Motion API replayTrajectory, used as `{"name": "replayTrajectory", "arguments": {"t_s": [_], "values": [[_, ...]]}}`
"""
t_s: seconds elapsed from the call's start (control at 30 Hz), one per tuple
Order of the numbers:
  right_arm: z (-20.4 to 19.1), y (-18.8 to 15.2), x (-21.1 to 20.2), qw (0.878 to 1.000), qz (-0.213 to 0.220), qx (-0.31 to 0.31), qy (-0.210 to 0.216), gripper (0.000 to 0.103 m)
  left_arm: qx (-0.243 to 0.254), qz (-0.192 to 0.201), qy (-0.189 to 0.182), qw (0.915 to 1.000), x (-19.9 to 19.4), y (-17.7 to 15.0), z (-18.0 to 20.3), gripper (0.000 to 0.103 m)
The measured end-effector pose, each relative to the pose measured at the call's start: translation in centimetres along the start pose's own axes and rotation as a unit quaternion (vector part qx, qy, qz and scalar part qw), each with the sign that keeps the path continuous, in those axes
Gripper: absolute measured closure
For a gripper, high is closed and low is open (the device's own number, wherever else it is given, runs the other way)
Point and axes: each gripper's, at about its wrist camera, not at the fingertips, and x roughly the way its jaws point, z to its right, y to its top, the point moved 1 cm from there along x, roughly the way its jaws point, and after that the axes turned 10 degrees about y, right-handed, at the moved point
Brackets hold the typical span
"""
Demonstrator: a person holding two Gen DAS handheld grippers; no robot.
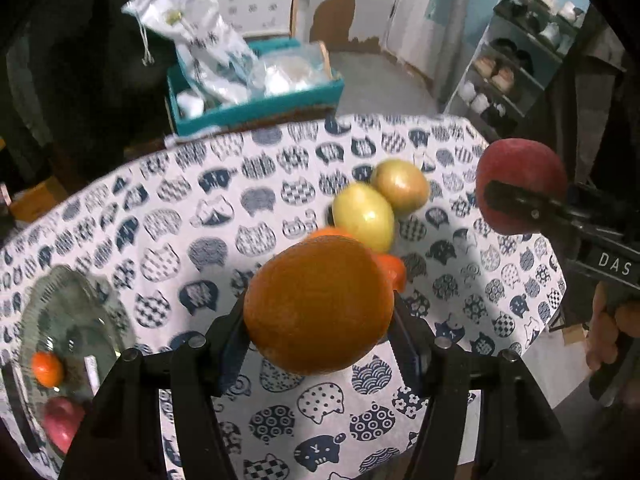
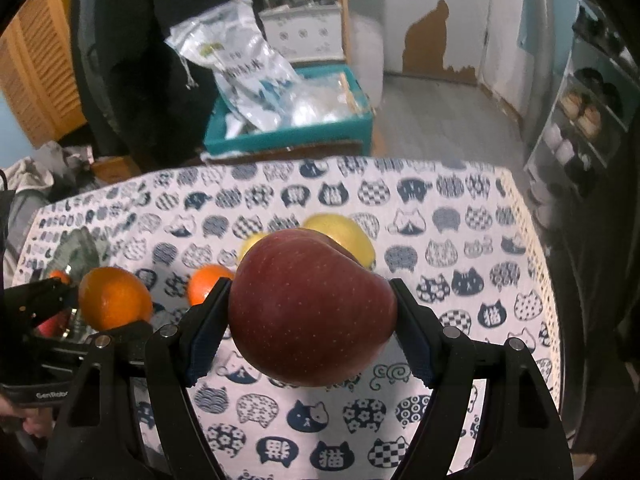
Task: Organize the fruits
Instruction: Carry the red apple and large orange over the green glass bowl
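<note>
My left gripper (image 1: 320, 332) is shut on a large orange (image 1: 318, 304) and holds it above the table. My right gripper (image 2: 314, 320) is shut on a red apple (image 2: 312, 308), also above the table; that apple shows at the right of the left wrist view (image 1: 520, 184). Two yellow-green apples (image 1: 362, 214) (image 1: 400, 186) lie touching on the cat-print cloth (image 1: 200, 200). A small orange (image 1: 394, 270) lies behind the held one. A glass plate (image 1: 76, 304) at the left holds a small orange (image 1: 47, 368) and a red apple (image 1: 62, 420).
A teal box (image 1: 256, 108) stuffed with plastic bags stands past the table's far edge. A shoe rack (image 1: 520, 68) stands to the far right. The table's right edge drops to the floor (image 2: 536, 264).
</note>
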Motion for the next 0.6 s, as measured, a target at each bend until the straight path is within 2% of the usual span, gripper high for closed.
{"name": "replayTrajectory", "arguments": {"t_s": [0.2, 0.6], "values": [[-1.9, 1.0, -1.5, 1.0, 0.024, -0.016, 0.012, 0.026, -0.001, 0.033, -0.001, 0.9995, -2.8, 0.6, -0.5, 0.038], [-5.3, 2.7, -4.0, 0.997, 0.057, -0.046, 0.037, 0.026, -0.004, 0.075, 0.001, 0.9972, -6.5, 1.0, -1.7, 0.038]]}}
